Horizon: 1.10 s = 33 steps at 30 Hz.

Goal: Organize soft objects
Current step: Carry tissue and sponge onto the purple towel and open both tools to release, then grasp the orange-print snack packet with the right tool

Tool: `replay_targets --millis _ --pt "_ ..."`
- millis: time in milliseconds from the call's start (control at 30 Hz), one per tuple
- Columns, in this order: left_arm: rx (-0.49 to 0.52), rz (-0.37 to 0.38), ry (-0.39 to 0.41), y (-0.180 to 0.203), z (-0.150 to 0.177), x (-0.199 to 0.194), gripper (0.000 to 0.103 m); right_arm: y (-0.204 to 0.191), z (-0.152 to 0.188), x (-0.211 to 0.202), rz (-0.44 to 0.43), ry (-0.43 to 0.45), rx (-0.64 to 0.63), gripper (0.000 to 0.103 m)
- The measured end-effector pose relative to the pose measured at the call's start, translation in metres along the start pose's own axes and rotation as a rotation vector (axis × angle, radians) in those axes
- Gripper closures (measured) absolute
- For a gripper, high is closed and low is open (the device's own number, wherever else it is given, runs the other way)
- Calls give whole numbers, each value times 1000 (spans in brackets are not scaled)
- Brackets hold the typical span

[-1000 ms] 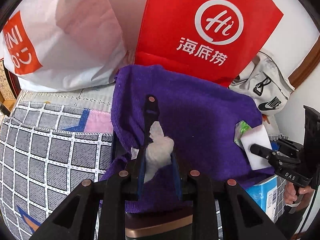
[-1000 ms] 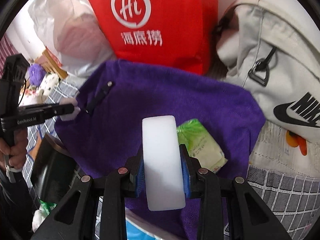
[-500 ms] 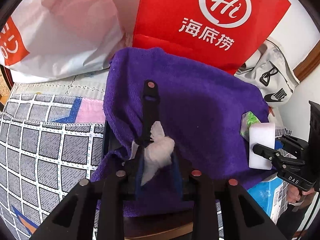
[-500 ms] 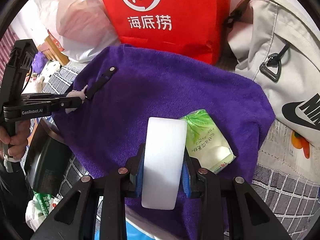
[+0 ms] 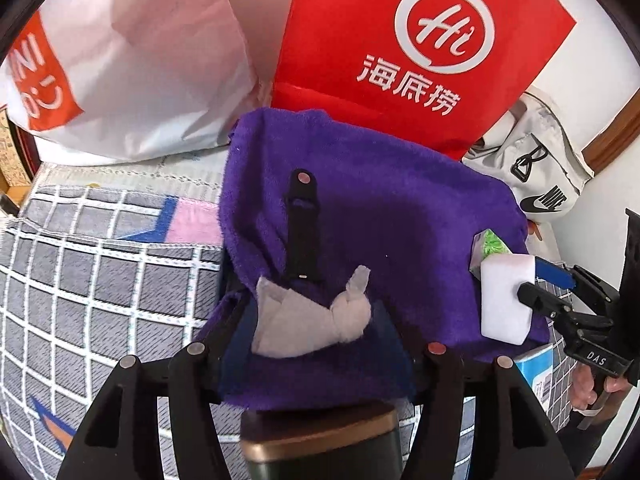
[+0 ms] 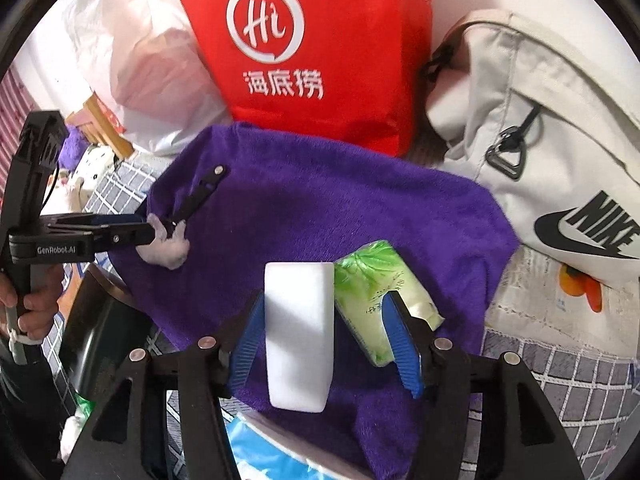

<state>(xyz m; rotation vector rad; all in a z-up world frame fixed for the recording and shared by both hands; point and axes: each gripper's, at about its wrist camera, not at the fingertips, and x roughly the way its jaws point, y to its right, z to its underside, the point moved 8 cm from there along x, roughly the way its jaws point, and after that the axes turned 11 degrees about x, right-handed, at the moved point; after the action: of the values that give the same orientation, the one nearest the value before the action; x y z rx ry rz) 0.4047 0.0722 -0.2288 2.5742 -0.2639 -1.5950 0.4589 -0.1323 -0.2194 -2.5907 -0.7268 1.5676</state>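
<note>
A purple towel point(image 5: 392, 216) point(image 6: 320, 208) lies spread over boxes. My left gripper point(image 5: 316, 320) is open, and a small grey-white cloth point(image 5: 308, 320) lies on the towel between its fingers; the cloth also shows in the right wrist view point(image 6: 168, 246). My right gripper point(image 6: 324, 332) is open, with a white sponge block point(image 6: 298, 332) lying on the towel between its blue pads, against the left pad. The sponge also shows in the left wrist view point(image 5: 506, 296). A green tissue pack point(image 6: 380, 292) lies beside the sponge on the right.
A red paper bag point(image 5: 420, 52) and a white plastic bag point(image 5: 120, 64) stand behind the towel. A beige Nike bag point(image 6: 540, 128) lies at the right. A checked grey bedsheet point(image 5: 92, 260) covers the bed. A dark box point(image 5: 320, 440) and a blue pack point(image 6: 272, 448) sit under the towel's near edge.
Both grippers have opened. The cloth and the white sponge, held shut half a second ago, now lie loose on the purple towel.
</note>
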Motion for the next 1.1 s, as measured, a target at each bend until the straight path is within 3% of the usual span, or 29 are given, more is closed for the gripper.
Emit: replay_targets --millis 267,467,900,1100 --pt "0 -43 69 -7 16 -50 45 -12 11 -52 -12 125 25 44" --pt "10 -48 103 0 38 -84 45 -36 40 -90 -41 184 29 43" --pt "38 -24 135 22 108 -123 45 -89 137 -121 -117 130 17 43" --pt "33 -1 119 24 143 -117 45 -107 163 -105 -112 92 43 43"
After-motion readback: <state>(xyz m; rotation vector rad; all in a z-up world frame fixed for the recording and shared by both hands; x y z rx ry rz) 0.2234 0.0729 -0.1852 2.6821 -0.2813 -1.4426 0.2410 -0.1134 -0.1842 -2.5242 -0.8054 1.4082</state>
